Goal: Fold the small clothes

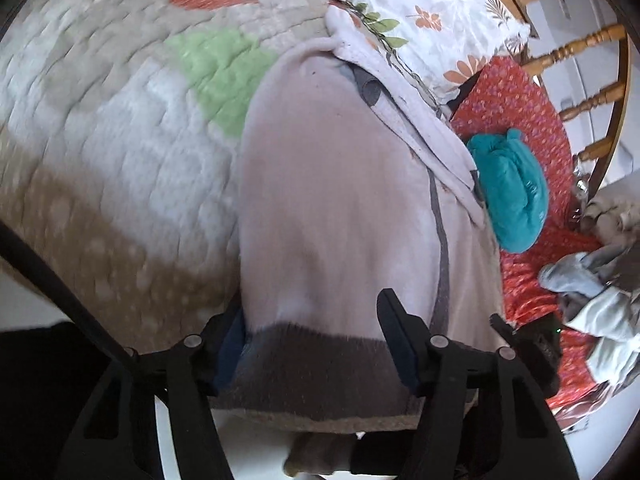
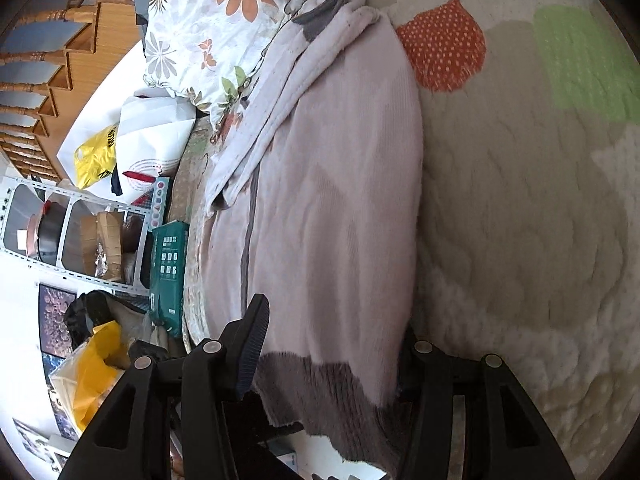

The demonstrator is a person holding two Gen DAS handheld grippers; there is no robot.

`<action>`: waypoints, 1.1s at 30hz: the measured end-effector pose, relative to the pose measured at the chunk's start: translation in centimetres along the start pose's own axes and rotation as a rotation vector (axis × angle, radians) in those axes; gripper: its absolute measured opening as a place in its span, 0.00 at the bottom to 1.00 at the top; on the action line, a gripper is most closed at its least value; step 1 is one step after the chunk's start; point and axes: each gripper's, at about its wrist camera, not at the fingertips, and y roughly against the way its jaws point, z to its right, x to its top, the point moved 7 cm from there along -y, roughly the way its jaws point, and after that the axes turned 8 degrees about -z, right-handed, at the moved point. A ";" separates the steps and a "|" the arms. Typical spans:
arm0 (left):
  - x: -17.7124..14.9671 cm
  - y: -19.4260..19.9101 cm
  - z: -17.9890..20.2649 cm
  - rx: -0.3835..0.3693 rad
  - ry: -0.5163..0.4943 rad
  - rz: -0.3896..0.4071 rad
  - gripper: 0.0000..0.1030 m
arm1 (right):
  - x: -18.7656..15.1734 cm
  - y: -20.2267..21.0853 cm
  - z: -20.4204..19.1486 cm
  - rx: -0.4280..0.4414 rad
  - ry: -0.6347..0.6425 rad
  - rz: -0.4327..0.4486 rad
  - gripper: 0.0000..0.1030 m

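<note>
A pale pink fleece garment [image 1: 332, 200] with a grey hem lies lengthwise on a patchwork quilt [image 1: 120, 120]. My left gripper [image 1: 312, 354] straddles the grey hem. Its left finger is tucked behind the cloth's edge and its right finger [image 1: 396, 344] rests on top; the jaws stand well apart. In the right wrist view the same garment [image 2: 332, 200] runs away from my right gripper [image 2: 328, 356]. That gripper also straddles the hem, with its left finger [image 2: 252, 352] beside the cloth and the right finger hidden under the edge. Folded pink layers bunch at the far end.
A floral pillow [image 1: 432, 12] lies past the garment's far end. A teal cloth [image 1: 508, 196] and a pile of pale clothes [image 1: 600, 300] sit on a red patterned spread [image 1: 520, 112]. A wooden chair [image 1: 580, 48], a shelf [image 2: 80, 232], a green box [image 2: 170, 268] and bags crowd the bedside.
</note>
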 end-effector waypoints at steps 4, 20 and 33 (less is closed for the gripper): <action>-1.8 -1.1 -0.6 -0.001 0.050 -0.047 0.53 | -1.1 -0.3 -0.1 0.013 0.007 -0.026 0.53; -2.8 -1.2 -0.5 0.182 -0.006 -0.050 0.07 | -5.5 -1.4 -1.0 -0.211 0.162 -0.034 0.35; -5.3 6.7 1.1 0.184 -0.069 0.024 0.07 | -11.0 3.3 -1.7 -0.201 0.247 -0.076 0.08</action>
